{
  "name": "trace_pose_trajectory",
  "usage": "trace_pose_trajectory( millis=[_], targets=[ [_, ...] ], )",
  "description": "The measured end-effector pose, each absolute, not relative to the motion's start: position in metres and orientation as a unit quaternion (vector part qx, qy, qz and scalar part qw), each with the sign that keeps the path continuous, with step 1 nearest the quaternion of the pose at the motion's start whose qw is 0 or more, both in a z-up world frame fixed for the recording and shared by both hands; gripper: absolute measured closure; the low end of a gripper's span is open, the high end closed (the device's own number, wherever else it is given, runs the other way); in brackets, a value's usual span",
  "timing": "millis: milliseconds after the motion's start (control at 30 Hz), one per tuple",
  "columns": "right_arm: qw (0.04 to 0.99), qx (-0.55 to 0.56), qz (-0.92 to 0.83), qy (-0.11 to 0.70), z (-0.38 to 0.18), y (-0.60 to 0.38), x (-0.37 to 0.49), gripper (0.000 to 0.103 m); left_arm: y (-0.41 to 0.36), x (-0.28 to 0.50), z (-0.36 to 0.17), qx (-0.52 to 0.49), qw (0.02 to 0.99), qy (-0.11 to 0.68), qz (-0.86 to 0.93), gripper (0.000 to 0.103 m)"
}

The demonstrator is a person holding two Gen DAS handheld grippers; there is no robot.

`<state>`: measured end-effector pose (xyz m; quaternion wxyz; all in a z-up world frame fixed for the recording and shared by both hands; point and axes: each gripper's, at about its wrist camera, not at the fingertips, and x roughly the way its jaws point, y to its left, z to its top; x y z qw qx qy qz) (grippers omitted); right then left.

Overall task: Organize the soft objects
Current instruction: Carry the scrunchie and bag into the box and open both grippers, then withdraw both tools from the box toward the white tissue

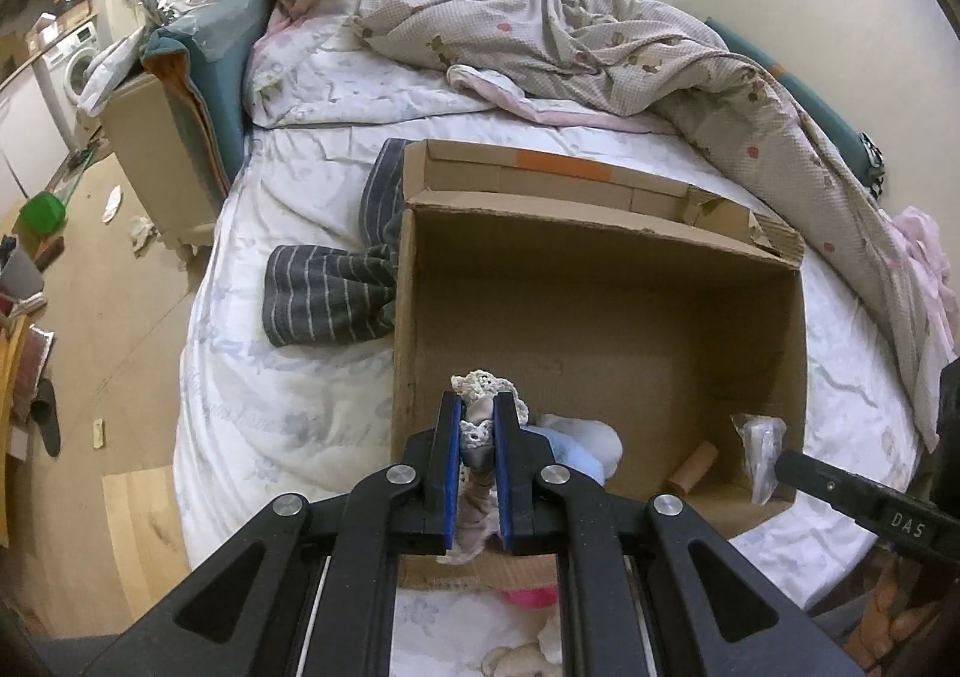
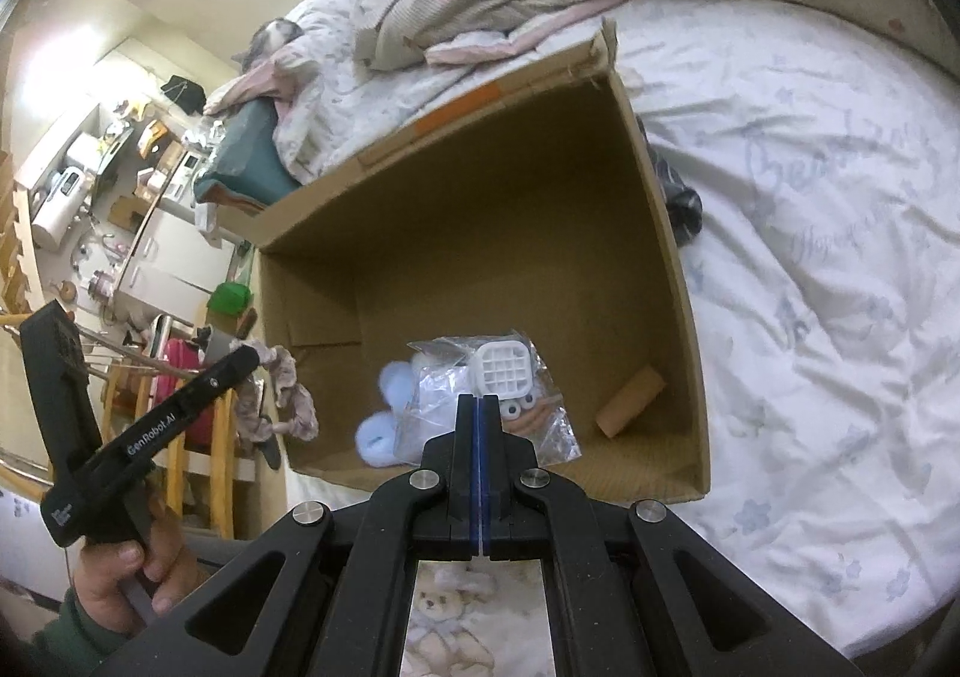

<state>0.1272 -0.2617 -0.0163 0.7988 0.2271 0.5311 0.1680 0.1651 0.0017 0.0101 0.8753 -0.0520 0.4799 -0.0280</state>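
Note:
An open cardboard box (image 1: 600,311) stands on the bed, also in the right wrist view (image 2: 480,209). My left gripper (image 1: 478,407) is shut on a grey cloth with cream lace trim (image 1: 480,425), held over the box's near-left corner; it hangs from that gripper in the right wrist view (image 2: 288,389). My right gripper (image 2: 479,407) is shut on a clear plastic bag (image 2: 540,425) holding a white grid-shaped piece (image 2: 501,371), inside the box; the bag also shows in the left wrist view (image 1: 759,449). A pale blue and white plush (image 2: 384,413) lies in the box.
A cardboard tube (image 2: 630,401) lies in the box. A grey striped garment (image 1: 330,293) lies on the white sheet left of the box. A rumpled beige duvet (image 1: 600,41) covers the far side of the bed. A pink garment (image 1: 924,257) lies at the right.

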Motion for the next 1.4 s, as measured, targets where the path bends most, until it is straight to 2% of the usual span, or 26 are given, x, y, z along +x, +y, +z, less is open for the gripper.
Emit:
trace_pose_trajectory(
  millis=[800, 1000, 1100, 1133, 1167, 1233, 1267, 1300, 1333, 1400],
  targets=[
    [0.793, 0.214, 0.160, 0.547, -0.040, -0.253, 0.141, 0.101, 0.002, 0.162, -0.009, -0.039, 0.878, 0.477, -0.016, 0.093],
    [0.795, 0.214, 0.159, 0.545, -0.041, -0.254, 0.141, 0.101, -0.001, 0.162, -0.010, -0.031, 0.878, 0.477, -0.013, 0.090],
    [0.794, 0.219, 0.157, 0.546, -0.041, -0.255, 0.140, 0.098, -0.003, 0.161, -0.009, -0.025, 0.878, 0.478, -0.014, 0.074],
    [0.792, 0.223, 0.158, 0.546, -0.041, -0.257, 0.140, 0.097, -0.003, 0.160, -0.008, -0.023, 0.879, 0.477, -0.013, 0.058],
    [0.791, 0.225, 0.159, 0.546, -0.042, -0.258, 0.140, 0.095, -0.003, 0.159, -0.006, -0.022, 0.880, 0.474, -0.011, 0.038],
    [0.792, 0.223, 0.155, 0.547, -0.042, -0.258, 0.140, 0.081, -0.004, 0.156, -0.002, -0.023, 0.888, 0.460, -0.012, 0.029],
    [0.793, 0.222, 0.151, 0.546, -0.041, -0.259, 0.140, 0.059, -0.004, 0.155, 0.000, -0.023, 0.890, 0.456, -0.013, 0.029],
    [0.795, 0.225, 0.149, 0.544, -0.040, -0.259, 0.140, 0.029, -0.005, 0.155, 0.001, -0.022, 0.890, 0.456, -0.014, 0.029],
    [0.797, 0.228, 0.146, 0.540, -0.039, -0.261, 0.139, 0.023, -0.006, 0.156, 0.001, -0.021, 0.889, 0.457, -0.016, 0.029],
    [0.803, 0.228, 0.144, 0.532, -0.035, -0.262, 0.138, 0.023, -0.007, 0.156, 0.000, -0.018, 0.888, 0.459, -0.014, 0.029]
  ],
)
